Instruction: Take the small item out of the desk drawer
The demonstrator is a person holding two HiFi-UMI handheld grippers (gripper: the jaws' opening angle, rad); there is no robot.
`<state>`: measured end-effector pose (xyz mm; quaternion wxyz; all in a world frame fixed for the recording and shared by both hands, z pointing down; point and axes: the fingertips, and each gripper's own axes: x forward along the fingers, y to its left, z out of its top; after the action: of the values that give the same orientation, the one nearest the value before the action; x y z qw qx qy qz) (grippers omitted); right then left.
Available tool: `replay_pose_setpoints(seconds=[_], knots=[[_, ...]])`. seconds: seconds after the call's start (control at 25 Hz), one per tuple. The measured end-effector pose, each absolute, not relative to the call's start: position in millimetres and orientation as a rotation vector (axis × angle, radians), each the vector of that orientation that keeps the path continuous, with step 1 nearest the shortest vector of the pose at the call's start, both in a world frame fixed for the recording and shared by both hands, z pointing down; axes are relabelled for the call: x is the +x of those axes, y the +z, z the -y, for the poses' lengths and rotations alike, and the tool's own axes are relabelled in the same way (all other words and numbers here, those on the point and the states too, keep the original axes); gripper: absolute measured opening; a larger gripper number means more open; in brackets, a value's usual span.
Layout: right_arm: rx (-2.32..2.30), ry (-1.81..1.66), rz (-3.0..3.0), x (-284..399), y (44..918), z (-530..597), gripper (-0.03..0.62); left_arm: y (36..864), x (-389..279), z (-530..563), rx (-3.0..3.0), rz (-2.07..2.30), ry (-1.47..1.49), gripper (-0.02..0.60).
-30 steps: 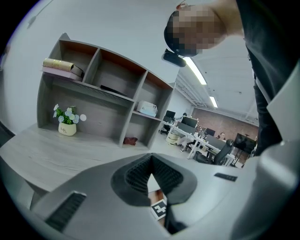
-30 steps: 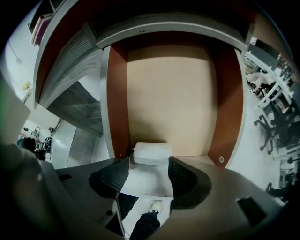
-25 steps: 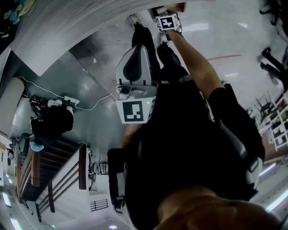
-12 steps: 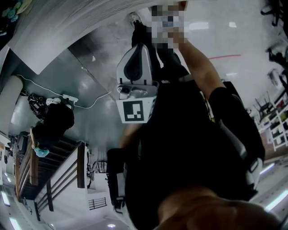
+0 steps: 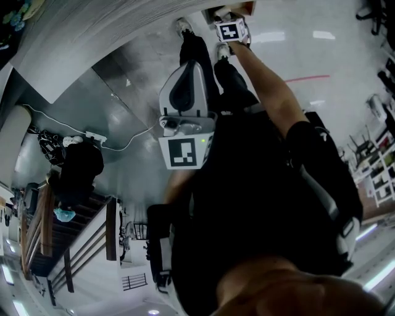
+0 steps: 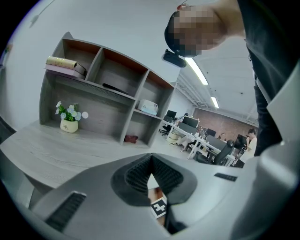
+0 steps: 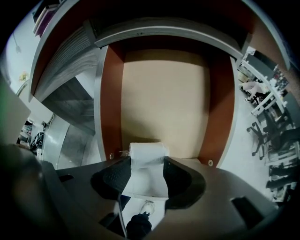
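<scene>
The desk drawer [image 7: 164, 101] stands open, with a tan bottom and red-brown side walls. A small white item [image 7: 148, 153] lies at its near end. My right gripper [image 7: 146, 174] points straight down over it. Its jaws have just been closing, and the item fills the gap with both black pads against its sides. In the head view that gripper [image 5: 229, 29] is at the top, at the drawer [image 5: 237, 8]. My left gripper [image 6: 151, 161] hangs over the desk, shut with nothing in it, and sits mid-frame in the head view [image 5: 185, 117].
The grey desk top [image 6: 56, 152] carries a shelf unit [image 6: 108, 89] with a flower pot [image 6: 69, 123] and books [image 6: 65, 63]. A cable and power strip [image 5: 92, 137] lie on the floor to the left. Another person [image 5: 74, 170] is there in dark clothes.
Both grippers keep their places in the head view. The person in dark clothes at the left has shifted a little downward in the picture.
</scene>
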<state>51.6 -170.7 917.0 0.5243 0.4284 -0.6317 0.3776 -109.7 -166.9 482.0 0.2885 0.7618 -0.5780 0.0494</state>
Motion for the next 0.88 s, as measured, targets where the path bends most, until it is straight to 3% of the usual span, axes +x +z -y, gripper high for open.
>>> replay_pose_setpoints(seconds=[0.88], knots=[[1.044, 0.874, 1.536, 51.8, 907.3, 175.5, 0.106, 482.4, -102.5, 169.6, 2.064, 1.521, 0.126, -0.002]])
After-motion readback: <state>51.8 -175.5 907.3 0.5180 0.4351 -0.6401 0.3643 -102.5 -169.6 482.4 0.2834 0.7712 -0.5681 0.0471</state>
